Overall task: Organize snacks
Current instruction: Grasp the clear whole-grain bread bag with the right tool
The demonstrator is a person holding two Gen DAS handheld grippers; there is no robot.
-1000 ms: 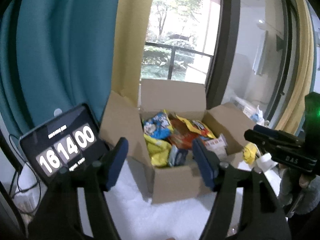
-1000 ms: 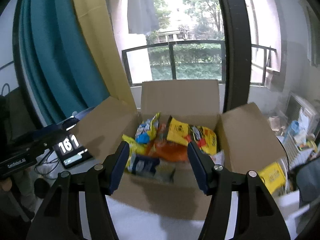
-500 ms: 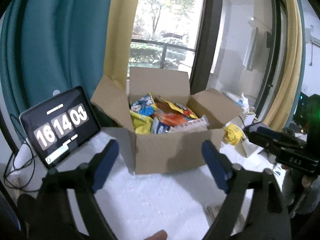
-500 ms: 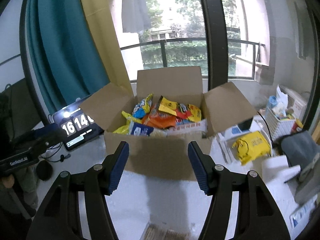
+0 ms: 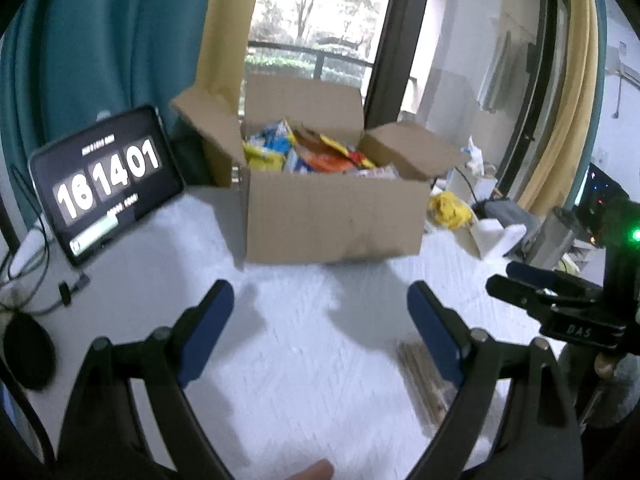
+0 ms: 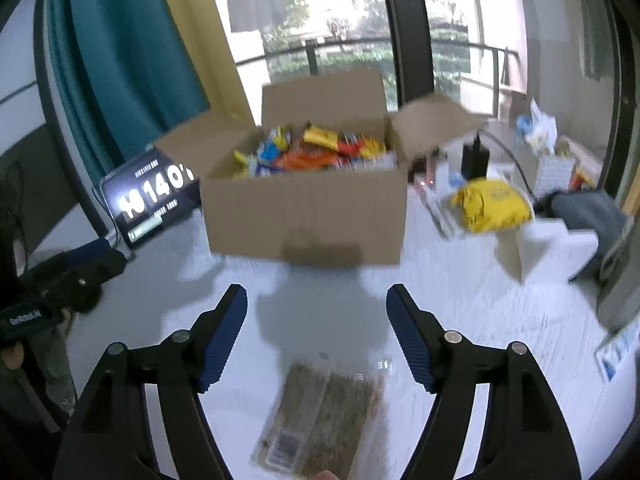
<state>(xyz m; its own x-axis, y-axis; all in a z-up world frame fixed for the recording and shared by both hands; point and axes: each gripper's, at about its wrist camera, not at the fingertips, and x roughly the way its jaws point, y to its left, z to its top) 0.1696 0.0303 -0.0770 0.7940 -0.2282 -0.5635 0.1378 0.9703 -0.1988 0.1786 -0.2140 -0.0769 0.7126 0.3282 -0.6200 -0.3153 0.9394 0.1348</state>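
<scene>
While its jaws open, empty, the right gripper (image 6: pixel 316 312) hovers over a blurred, perhaps clear-wrapped snack pack (image 6: pixel 320 416).

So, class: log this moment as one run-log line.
left gripper: open, empty | right gripper: opening, empty, above clear-wrapped snack pack | cardboard box: full

One cardboard box (image 6: pixel 304 216), flaps open, heaped with snack packets (image 6: pixel 316 152): too jumbled and blurred for an exact count, at least six. One clear-wrapped pack of brown bars (image 6: pixel 320 416) flat on the white table (image 6: pixel 480 312). One tablet (image 5: pixel 104 184) showing a clock. One crumpled yellow bag (image 6: pixel 492 204) to the right of the box. Two grippers: left (image 5: pixel 320 320) and right (image 6: pixel 316 320), two blue-padded fingers each. One fingertip (image 5: pixel 312 470) at the bottom edge.
</scene>
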